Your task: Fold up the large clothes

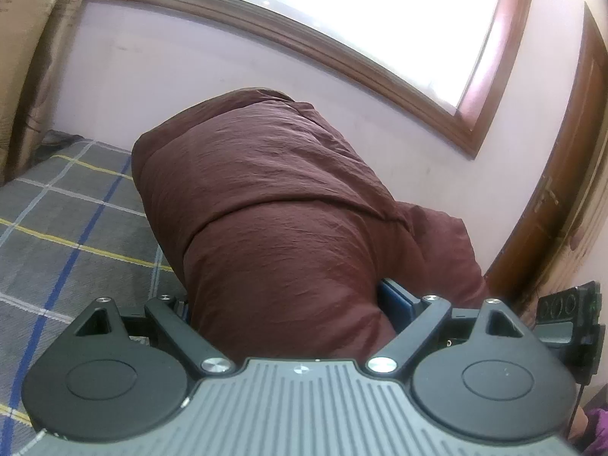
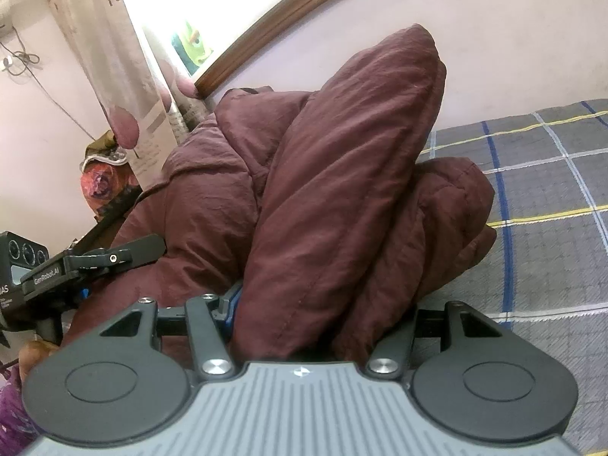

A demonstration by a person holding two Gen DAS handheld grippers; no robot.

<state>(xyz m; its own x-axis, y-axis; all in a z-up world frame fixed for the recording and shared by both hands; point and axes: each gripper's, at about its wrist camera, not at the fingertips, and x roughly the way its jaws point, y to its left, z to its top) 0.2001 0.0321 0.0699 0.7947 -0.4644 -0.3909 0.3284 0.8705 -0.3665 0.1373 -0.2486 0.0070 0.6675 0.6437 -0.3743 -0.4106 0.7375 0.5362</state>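
Left tongs (image 1: 288,304) and right tongs (image 2: 304,315) each clamped the bulky maroon quilted jacket (image 1: 273,197), which hid their fingertips.

Both grippers' fingertips buried under maroon jacket (image 1: 288,205); grip contact unreadable. Window (image 1: 380,19) blown out white. Cardboard box (image 1: 34,57) cut off top-left.

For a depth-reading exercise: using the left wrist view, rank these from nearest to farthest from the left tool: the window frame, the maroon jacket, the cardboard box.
1. maroon jacket: bunched right between the fingers of the left tool.
2. cardboard box: upper left, standing at the far edge of the checked bedsheet.
3. window frame: top, on the wall behind the jacket.

The box and frame are close to call.
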